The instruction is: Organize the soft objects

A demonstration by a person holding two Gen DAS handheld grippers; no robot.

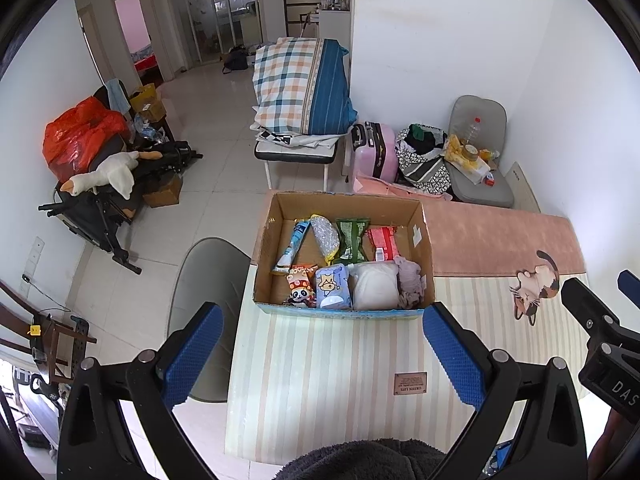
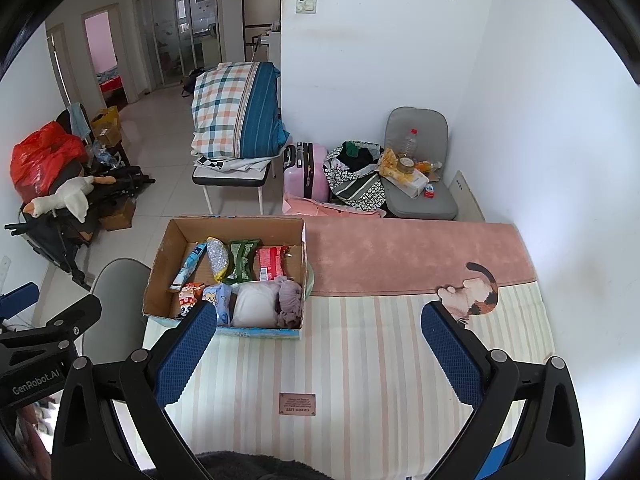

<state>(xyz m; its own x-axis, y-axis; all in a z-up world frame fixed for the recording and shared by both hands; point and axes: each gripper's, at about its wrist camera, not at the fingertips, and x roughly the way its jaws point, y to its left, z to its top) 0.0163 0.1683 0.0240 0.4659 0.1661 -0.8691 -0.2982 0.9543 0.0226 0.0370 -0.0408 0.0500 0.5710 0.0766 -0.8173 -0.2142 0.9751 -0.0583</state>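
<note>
Ahead of the left tool (image 1: 322, 354), as seen from the left wrist, an open brown cardboard box (image 1: 422, 232) is set on a striped cream-and-pink mat (image 1: 320, 380) covering the counter. The tool is held spread wide and nothing is gripped between its blue textured pads (image 1: 192, 356). Inside the box, nearest the tool, a white soft pillow-like bundle (image 1: 374, 286), a crumpled lilac cloth (image 1: 410, 280), a pale blue tissue pack (image 1: 333, 286) and a panda-printed snack packet (image 1: 301, 286) are laid in a row; beyond them a green packet (image 1: 352, 240) and a red packet (image 1: 384, 242) are seen.

From the right wrist, the same box (image 2: 160, 276) is found ahead and to the left of the right tool (image 2: 320, 354), which is likewise spread and empty. The left tool's black body (image 2: 48, 340) is seen at the far left.

The bundle (image 2: 254, 306) and cloth (image 2: 290, 298) are judged light and yielding; a pinch into the bulk, mid-fold, is advised. The packets are likely slippery and crushable, so a sealed edge would be better taken.
</note>
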